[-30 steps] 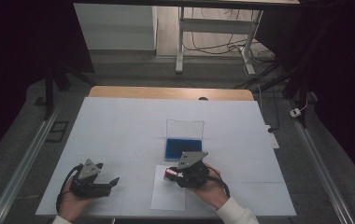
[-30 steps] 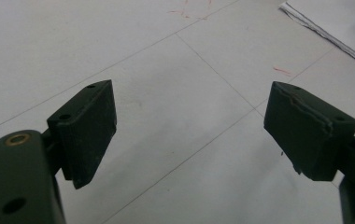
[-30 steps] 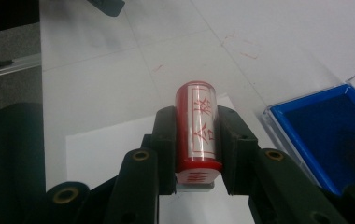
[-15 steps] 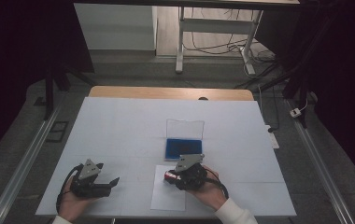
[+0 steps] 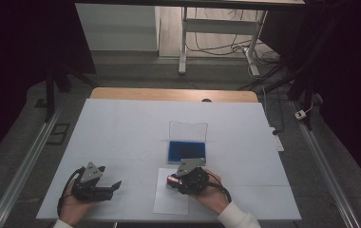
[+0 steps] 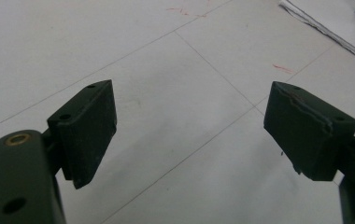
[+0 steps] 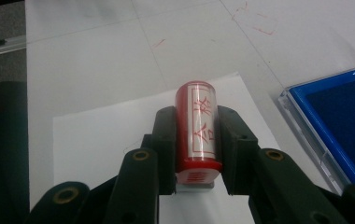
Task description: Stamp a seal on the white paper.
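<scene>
A red cylindrical stamp (image 7: 196,128) with a white label and red characters lies lengthwise between the jaws of my right gripper (image 7: 196,140), which is shut on it. In the high view that gripper (image 5: 175,181) holds the stamp (image 5: 171,180) over a white sheet of paper (image 5: 169,202) near the table's front edge. Just behind it sits a blue ink pad (image 5: 186,150) in a clear case with its lid (image 5: 188,130) raised; its blue corner (image 7: 339,116) appears at the right of the right gripper view. My left gripper (image 5: 114,186) rests at the front left, open, jaws wide over bare table (image 6: 189,121).
The white table (image 5: 121,128) has faint lines and small red marks (image 6: 283,68). A wooden strip (image 5: 169,94) runs along its far edge. Metal rails (image 5: 22,171) flank both sides, and cables lie on the floor beyond.
</scene>
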Demonstrator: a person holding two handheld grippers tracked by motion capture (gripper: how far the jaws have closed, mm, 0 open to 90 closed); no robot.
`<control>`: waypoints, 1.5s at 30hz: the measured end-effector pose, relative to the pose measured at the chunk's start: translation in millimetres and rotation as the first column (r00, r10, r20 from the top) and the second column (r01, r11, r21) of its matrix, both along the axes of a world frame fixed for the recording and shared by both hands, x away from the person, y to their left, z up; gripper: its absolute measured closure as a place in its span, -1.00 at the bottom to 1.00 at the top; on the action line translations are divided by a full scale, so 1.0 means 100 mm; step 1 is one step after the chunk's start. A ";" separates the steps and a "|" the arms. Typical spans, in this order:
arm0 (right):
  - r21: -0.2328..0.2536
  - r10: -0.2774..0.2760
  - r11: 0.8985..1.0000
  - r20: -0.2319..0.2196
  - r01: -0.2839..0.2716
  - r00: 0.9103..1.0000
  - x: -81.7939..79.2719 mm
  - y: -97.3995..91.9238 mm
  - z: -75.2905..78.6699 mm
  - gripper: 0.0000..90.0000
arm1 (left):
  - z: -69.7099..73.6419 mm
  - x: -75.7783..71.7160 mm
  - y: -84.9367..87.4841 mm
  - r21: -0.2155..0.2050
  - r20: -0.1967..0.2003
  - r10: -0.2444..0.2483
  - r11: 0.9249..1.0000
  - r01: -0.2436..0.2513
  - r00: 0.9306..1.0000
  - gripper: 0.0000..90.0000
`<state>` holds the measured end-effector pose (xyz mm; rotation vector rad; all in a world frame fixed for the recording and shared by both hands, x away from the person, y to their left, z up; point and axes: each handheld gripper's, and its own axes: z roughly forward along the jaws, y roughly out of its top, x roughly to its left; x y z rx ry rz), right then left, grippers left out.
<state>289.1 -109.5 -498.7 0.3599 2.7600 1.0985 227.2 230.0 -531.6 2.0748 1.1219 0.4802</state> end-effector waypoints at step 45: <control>-0.083 -0.006 0.997 0.019 0.008 1.000 -0.02 0.07 -0.02 0.55 | 0.00 -0.01 -0.01 0.006 0.000 -0.010 1.000 0.010 1.000 -0.61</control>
